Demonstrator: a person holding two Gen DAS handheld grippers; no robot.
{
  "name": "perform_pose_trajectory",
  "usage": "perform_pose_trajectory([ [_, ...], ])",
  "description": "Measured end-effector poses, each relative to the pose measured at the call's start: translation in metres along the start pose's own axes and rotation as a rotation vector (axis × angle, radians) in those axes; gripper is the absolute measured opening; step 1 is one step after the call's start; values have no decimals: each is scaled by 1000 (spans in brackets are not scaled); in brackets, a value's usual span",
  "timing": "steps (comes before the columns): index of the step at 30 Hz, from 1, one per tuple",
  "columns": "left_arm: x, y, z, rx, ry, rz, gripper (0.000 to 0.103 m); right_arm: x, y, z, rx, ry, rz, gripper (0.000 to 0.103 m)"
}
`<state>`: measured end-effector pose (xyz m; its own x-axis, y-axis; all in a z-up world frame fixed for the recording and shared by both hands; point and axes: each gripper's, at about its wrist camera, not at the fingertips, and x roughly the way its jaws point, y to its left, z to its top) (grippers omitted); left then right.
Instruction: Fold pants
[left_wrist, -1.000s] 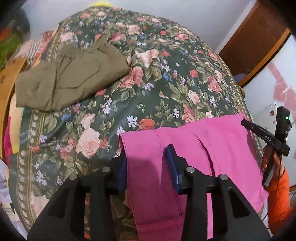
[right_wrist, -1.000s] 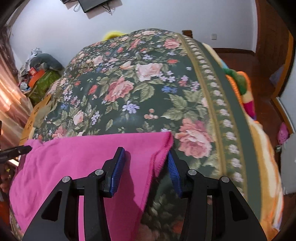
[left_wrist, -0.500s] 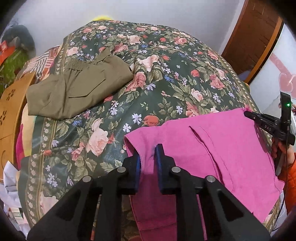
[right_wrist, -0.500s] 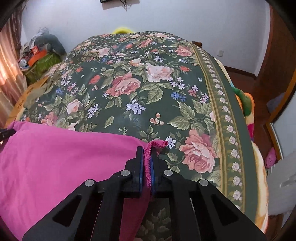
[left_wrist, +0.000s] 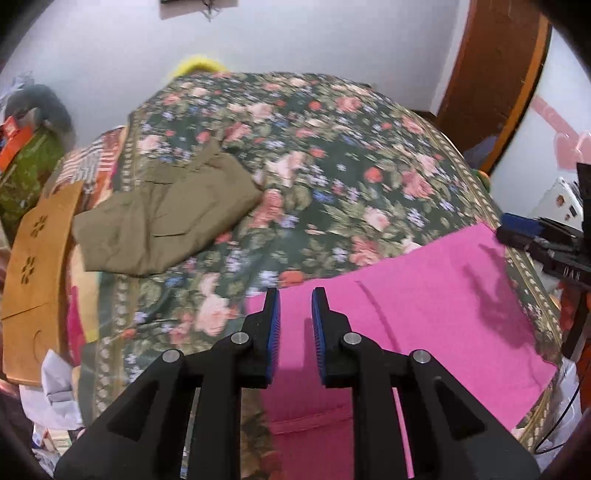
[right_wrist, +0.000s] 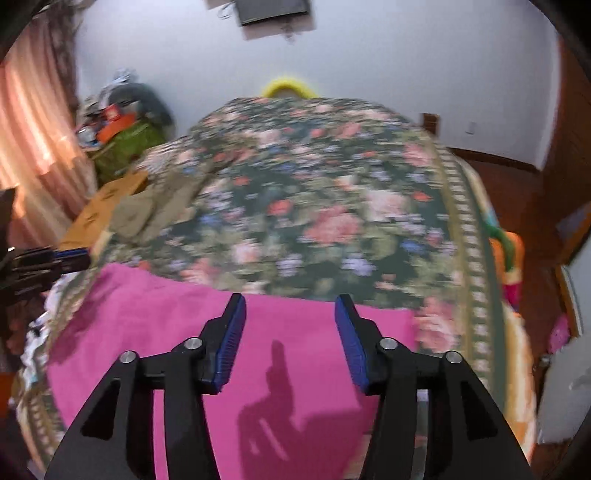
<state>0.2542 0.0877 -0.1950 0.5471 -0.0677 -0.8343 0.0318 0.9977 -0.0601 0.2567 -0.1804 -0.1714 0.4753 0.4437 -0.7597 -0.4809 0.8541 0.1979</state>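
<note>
- Both tongs let go since 0.5 s ago. Back then each was pinched on an edge of the pink pants (left_wrist: 424, 295); now neither holds cloth.
- Left gripper (left_wrist: 295, 328): jaws parted a little, gap narrow, nothing between the pads. It sits above the pants' left edge, lifted clear of the fabric as far as I can judge.
- Right gripper (right_wrist: 290, 339): jaws spread wide, empty, above the pants w/ its shadow falling on the cloth below.
- Pants now lie flat on the near end of the floral bedspread (left_wrist: 332, 166), as a broad pink rectangle running across the near edge of the bed. Top edge looks straight in both views.
- 1 s ago the right-hand corner was loose w/ jaws either side; 0.5 s ago it was bunched in the closed jaws. That corner now lies flat on the cover, right of the right gripper.
- Read: a fold or drag-and-place step just finished, and this is the release and pull-back.
- Hedge: both views are motion-blurred, so can't confirm how many layers are stacked or if the fold edges line up. A faint seam or crease runs diagonally across the pink in the left view.
- Olive pants (left_wrist: 166, 218), already folded, sit well apart on the far left of the bed, same spot as before, untouched.
- Next, prob: re-grip one short end and fold across again, or smooth it. Risk: soft knit creeps when re-pinched, so grab both layers at once.
</note>
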Motion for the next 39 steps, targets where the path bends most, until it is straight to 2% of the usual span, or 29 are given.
perform_pose_trajectory([
  [3, 18, -14, 1, 16, 56, -34, 17, 20, 23, -3, -32, 46, 52, 54],
  [7, 44, -23, -8, 36, 139, -42, 17, 60, 42, -14, -55, 166, 87, 54],
  [10, 47, -27, -16, 71, 121, -26, 18, 78, 50, -29, -113, 242, 77, 55],
  [11, 46, -28, -17, 80, 114, -22, 18, 77, 52, -31, -125, 243, 74, 54],
  [17, 30, -26, -29, 97, 80, -16, 19, 56, 50, -47, -150, 277, 95, 55],
  [20, 19, -27, -41, 100, 80, 0, 29, 41, 50, -58, -165, 271, 75, 55],
  [22, 12, -29, -50, 109, 64, 23, 43, 30, 48, -66, -149, 269, 74, 55],
  [26, -6, -27, -69, 83, 40, 31, 49, 11, 42, -81, -125, 274, 59, 55],
  [31, -28, -20, -89, 33, 27, 35, 64, -13, 32, -100, -82, 269, 11, 55],
  [39, -65, -7, -112, -20, -7, 79, 65, -42, 22, -116, -3, 244, -22, 55],
])
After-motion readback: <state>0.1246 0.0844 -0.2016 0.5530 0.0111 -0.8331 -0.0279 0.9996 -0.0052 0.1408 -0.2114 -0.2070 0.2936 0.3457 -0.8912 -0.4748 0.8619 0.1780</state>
